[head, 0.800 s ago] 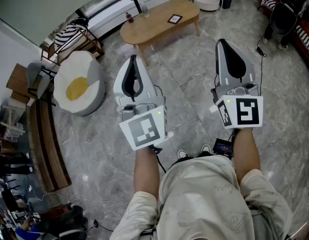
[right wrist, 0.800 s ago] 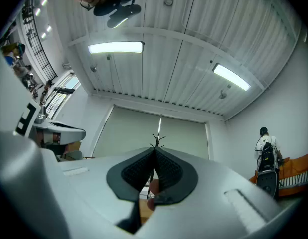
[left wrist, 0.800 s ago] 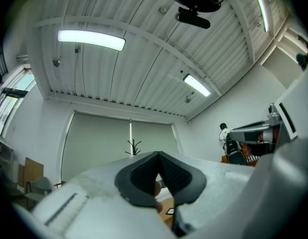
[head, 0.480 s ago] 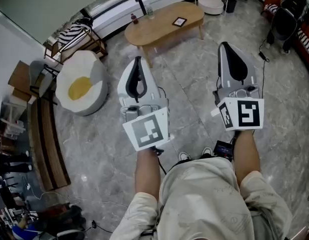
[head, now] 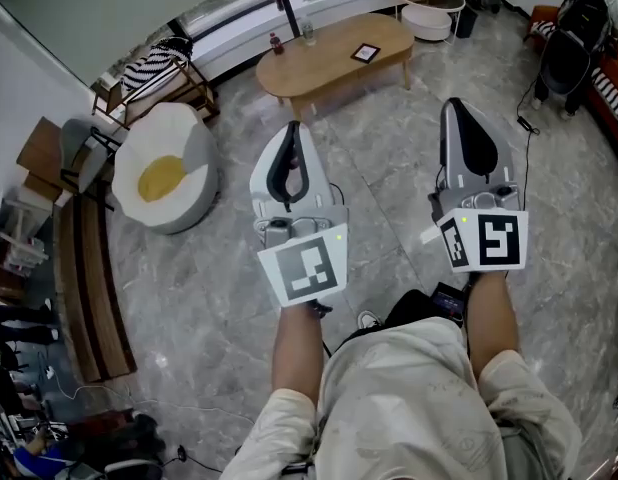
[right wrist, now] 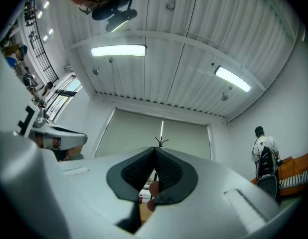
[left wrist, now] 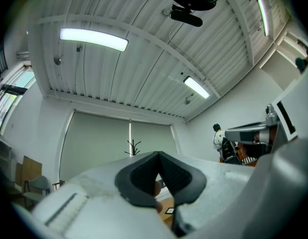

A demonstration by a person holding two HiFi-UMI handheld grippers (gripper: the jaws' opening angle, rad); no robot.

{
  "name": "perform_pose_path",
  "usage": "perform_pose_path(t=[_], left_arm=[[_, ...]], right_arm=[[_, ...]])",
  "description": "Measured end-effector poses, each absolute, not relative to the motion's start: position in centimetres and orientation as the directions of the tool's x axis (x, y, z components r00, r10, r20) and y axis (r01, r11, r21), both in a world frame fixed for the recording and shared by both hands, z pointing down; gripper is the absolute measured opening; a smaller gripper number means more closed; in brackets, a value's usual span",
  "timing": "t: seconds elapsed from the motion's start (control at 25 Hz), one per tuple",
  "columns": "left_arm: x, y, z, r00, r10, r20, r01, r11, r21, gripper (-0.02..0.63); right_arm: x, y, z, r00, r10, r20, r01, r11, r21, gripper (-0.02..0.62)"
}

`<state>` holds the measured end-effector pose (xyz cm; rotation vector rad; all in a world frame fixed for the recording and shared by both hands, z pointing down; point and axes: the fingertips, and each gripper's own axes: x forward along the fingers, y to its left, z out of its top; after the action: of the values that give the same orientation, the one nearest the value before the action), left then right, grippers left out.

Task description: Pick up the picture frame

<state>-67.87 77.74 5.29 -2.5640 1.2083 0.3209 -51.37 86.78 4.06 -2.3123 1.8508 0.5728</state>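
Left gripper (head: 291, 138) and right gripper (head: 459, 114) closed on nothing, well apart from the coffee table (head: 314, 65).
The picture frame (head: 365, 53) lies near the tabletop's right end; jaws left unopened could shove it off.

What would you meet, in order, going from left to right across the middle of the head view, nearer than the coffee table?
wooden bench → egg-shaped cushion → left gripper → right gripper
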Motion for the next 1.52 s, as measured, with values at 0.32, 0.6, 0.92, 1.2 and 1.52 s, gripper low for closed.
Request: perform_pose_path(t=[0.32, 0.6, 0.92, 1.2, 1.52], left_arm=[[-66.4, 76.0, 5.5, 0.632, -0.707, -0.317, -0.77, -0.618, -0.157, 0.005], [-61.6, 73.3, 5.4, 0.652, -0.691, -0.313, -0.755, -0.631, -0.181, 0.005], [-52.8, 68.5, 5.0, 0.669, -0.674, -0.313, -0.74, -0.643, -0.198, 0.005], [-45.8, 64.0, 6.1, 0.668, -0.685, -0.29, -0.741, -0.647, -0.18, 0.005], [-38.8, 60.7, 6.5, 0.664, -0.685, -0.299, -0.744, -0.647, -0.169, 0.005]], right_arm=[[-50.4, 84.8, 4.4, 0.177, -0.913, -0.367, -0.959, -0.243, 0.143, 0.002], [-45.8, 82.5, 4.6, 0.204, -0.904, -0.376, -0.953, -0.271, 0.134, 0.002], [-36.9, 78.2, 4.6, 0.245, -0.891, -0.381, -0.946, -0.306, 0.107, 0.002], [-29.6, 74.1, 5.7, 0.259, -0.892, -0.37, -0.944, -0.316, 0.101, 0.002], [-22.2, 71.3, 6.8, 0.276, -0.891, -0.36, -0.94, -0.328, 0.091, 0.002]])
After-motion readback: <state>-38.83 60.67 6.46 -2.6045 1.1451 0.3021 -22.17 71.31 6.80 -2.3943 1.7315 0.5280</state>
